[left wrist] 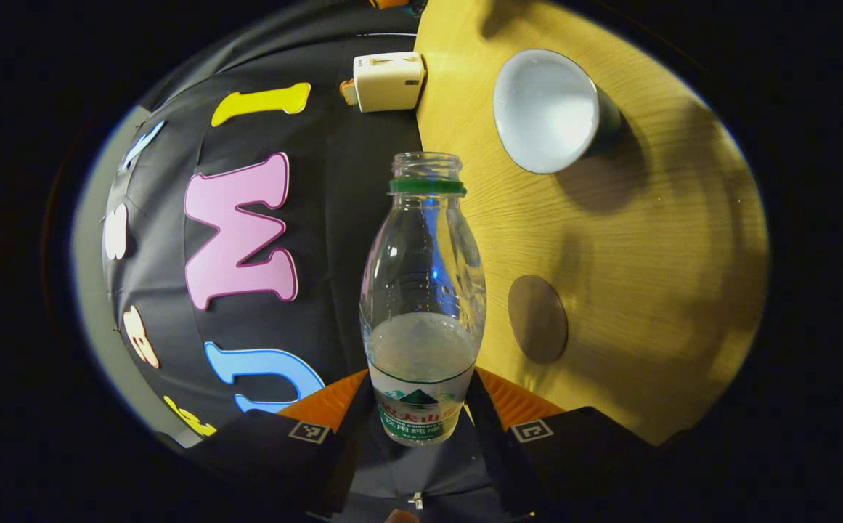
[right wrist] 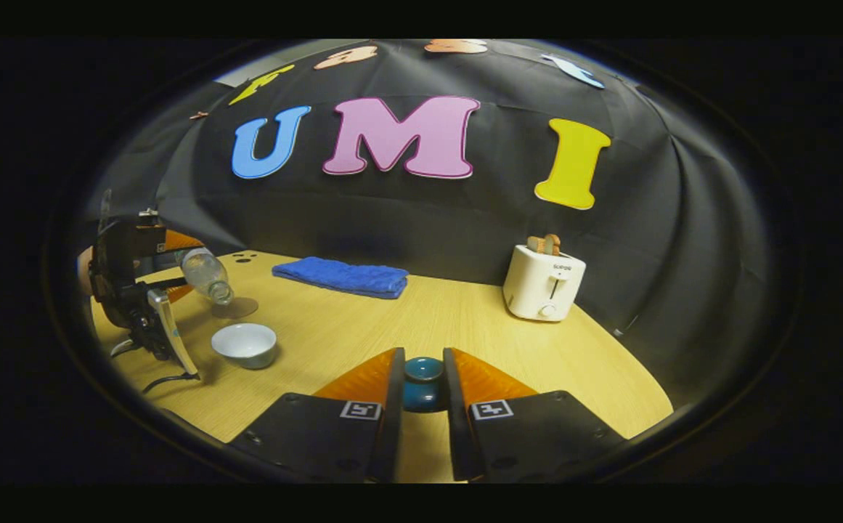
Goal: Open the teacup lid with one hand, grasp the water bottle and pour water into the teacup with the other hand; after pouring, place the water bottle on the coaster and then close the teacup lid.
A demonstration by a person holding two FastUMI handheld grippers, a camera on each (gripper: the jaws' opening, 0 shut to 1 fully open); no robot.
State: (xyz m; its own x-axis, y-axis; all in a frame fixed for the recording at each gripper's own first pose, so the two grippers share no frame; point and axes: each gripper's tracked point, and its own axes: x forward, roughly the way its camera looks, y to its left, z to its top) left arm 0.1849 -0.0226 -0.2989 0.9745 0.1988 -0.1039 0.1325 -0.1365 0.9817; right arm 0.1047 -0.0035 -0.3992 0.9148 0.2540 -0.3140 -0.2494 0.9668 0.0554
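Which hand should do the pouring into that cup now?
Left, probably. The left gripper already clamps the open water bottle, tilted near the teacup. The right gripper is busy holding the lid.

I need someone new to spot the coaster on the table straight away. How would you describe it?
Start at the wooden table and find the open teacup near its left end. Just behind the cup, under the tilted water bottle in the left gripper, lies the coaster: a flat, dull brown disc, unlike the raised white-lined cup.

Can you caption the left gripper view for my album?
Left tool tips an uncapped water bottle toward the open teacup.
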